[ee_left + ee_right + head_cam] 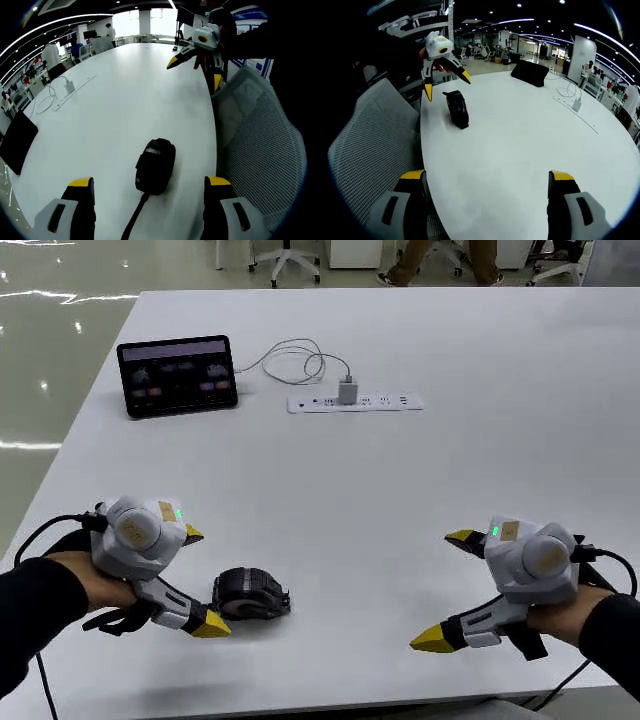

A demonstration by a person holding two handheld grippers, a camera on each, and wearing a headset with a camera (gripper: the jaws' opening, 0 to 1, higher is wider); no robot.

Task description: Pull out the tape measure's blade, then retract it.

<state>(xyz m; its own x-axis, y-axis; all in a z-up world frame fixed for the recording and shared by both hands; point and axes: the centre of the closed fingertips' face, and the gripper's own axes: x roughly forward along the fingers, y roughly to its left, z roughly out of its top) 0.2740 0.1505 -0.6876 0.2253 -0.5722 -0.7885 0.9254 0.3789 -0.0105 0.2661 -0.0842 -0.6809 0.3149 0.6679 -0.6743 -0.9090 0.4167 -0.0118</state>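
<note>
Notably, the tape measure (155, 165) trails a cropped strap (133, 220).

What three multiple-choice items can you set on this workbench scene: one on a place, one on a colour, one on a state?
1. Where does the tape measure lie?
A. on the floor
B. on the table, just ahead of the left gripper
C. on a shelf

2. What colour are the left gripper's fingertips?
A. red
B. blue
C. yellow

3. The left gripper is:
A. open, holding nothing
B. shut on the tape measure
C. shut on a cable

Answers:
1 B: the head view shows the tape measure on the white tabletop, beside the gripper's tips.
2 C: both tips are yellow in the head view and the left gripper view.
3 A: the left gripper view shows its jaws wide apart, with the tape measure lying ahead of them.
</note>
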